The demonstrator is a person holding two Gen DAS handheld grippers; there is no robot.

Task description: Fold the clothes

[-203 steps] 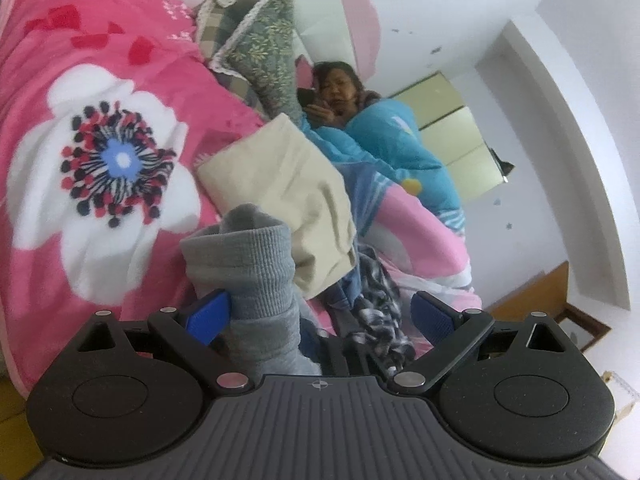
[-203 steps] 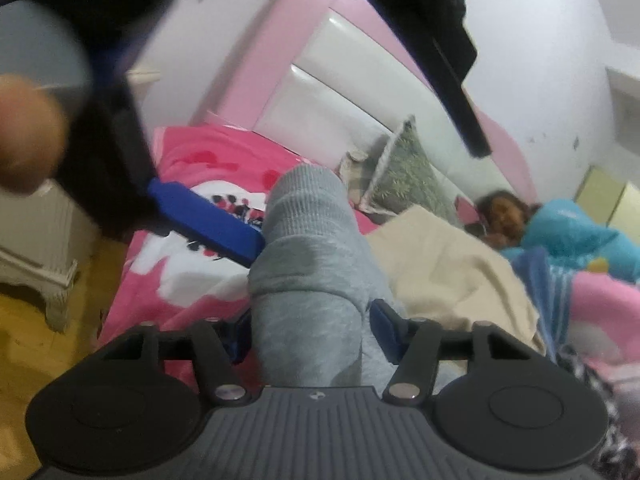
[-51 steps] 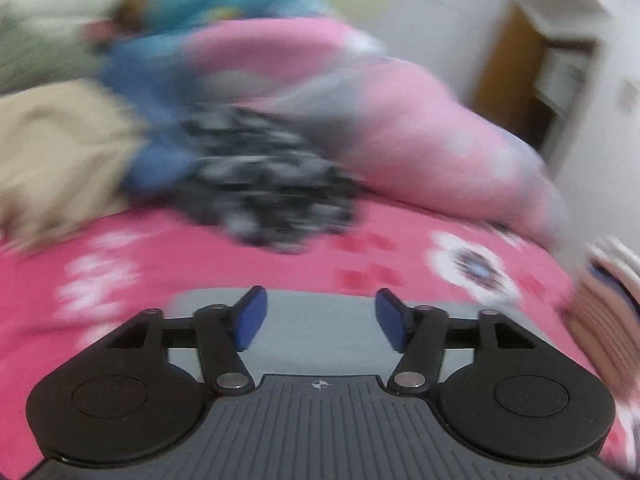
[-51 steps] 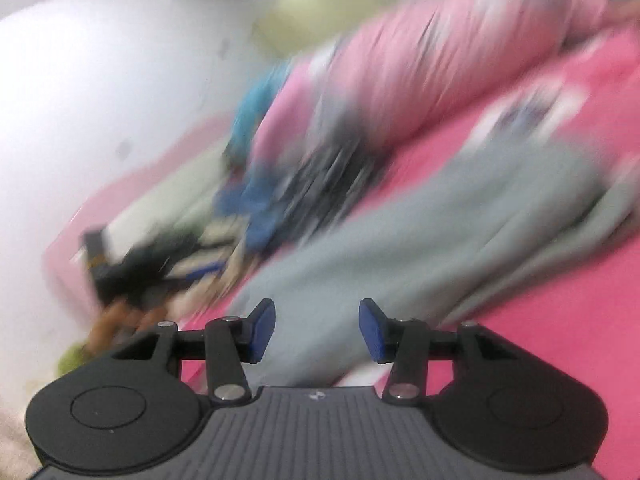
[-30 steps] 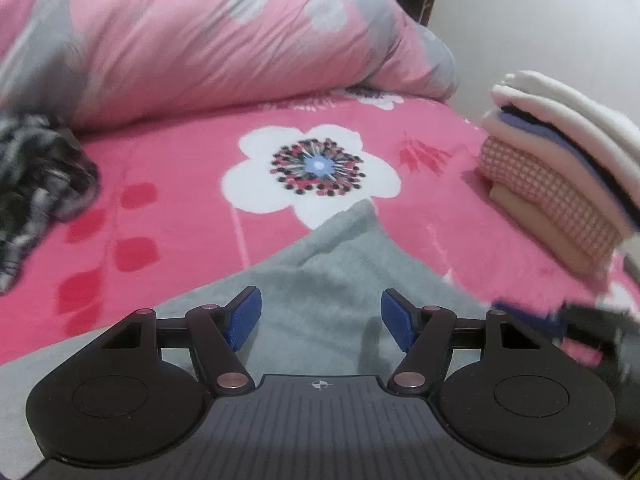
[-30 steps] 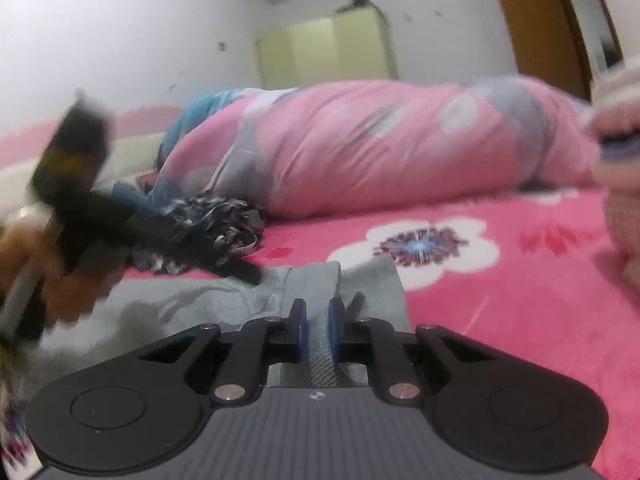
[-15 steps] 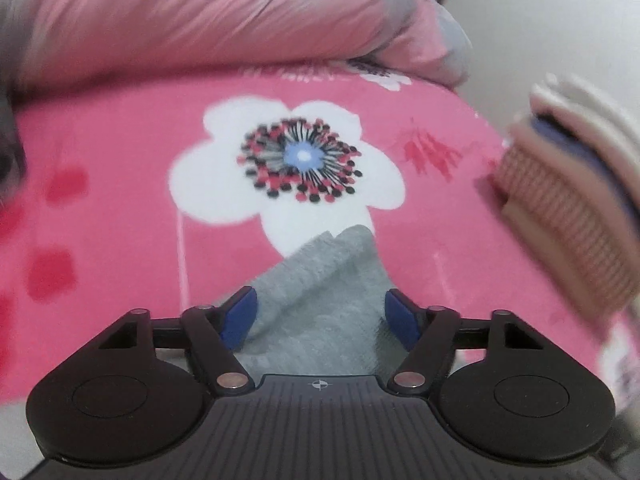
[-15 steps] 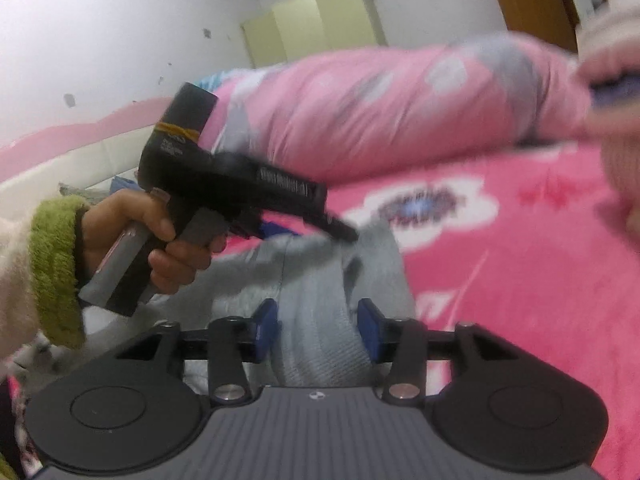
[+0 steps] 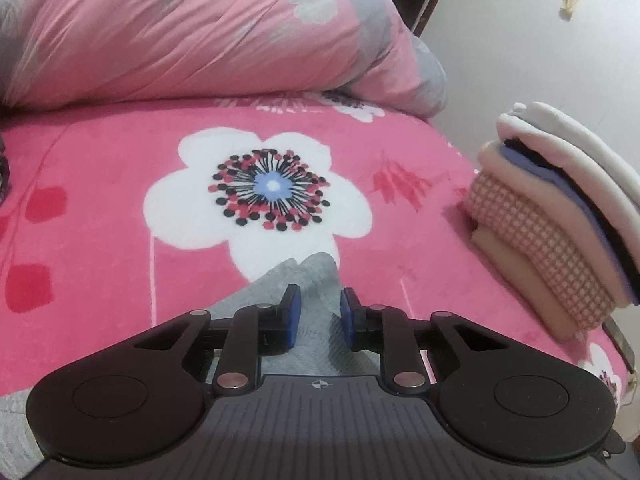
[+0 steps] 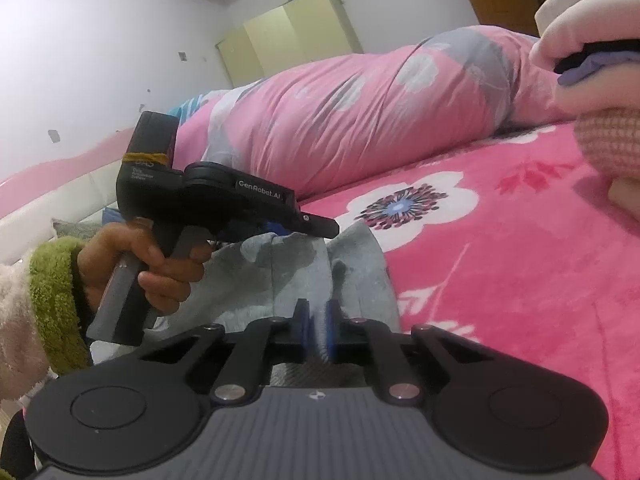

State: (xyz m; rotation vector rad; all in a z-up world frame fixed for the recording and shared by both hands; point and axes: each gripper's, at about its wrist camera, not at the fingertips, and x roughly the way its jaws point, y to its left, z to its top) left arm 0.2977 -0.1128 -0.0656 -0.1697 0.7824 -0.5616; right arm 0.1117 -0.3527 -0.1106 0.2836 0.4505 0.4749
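- The grey garment (image 9: 316,280) lies on the pink flowered blanket (image 9: 100,184) at the near side of the bed; only one corner of it shows past the left gripper (image 9: 318,316), the rest is cut off by the tool's body; from the right wrist view more of the cloth (image 10: 288,276) is seen, rumpled, its near part hidden under the right gripper (image 10: 316,332).
- Left gripper: jaws narrowing at this moment, a raised ridge of the grey cloth between the blue pads (image 9: 294,314); whether the pads already press on it is hard to make out.
- Right gripper: jaws closing too, almost together, with a thin fold of grey fabric caught between the pads (image 10: 303,330).
- A hand (image 10: 136,268) in a green-cuffed sleeve (image 10: 52,292) holds the left tool's handle; its fingertips are hidden behind the cloth's edge in that view.
- Beyond the garment's corner the blanket is open and flat up to the rolled pink quilt (image 9: 200,32); one large white flower (image 9: 256,192) sits in that open stretch.
- One stack of folded clothes (image 9: 560,224) stands at the bed's right edge, well apart from the garment; about five layers can be counted, the far end cut off by the frame.
- Two grippers, one grey garment, one stack, one quilt; a dark patterned thing at the far left edge (image 9: 3,172) is too cropped to name.
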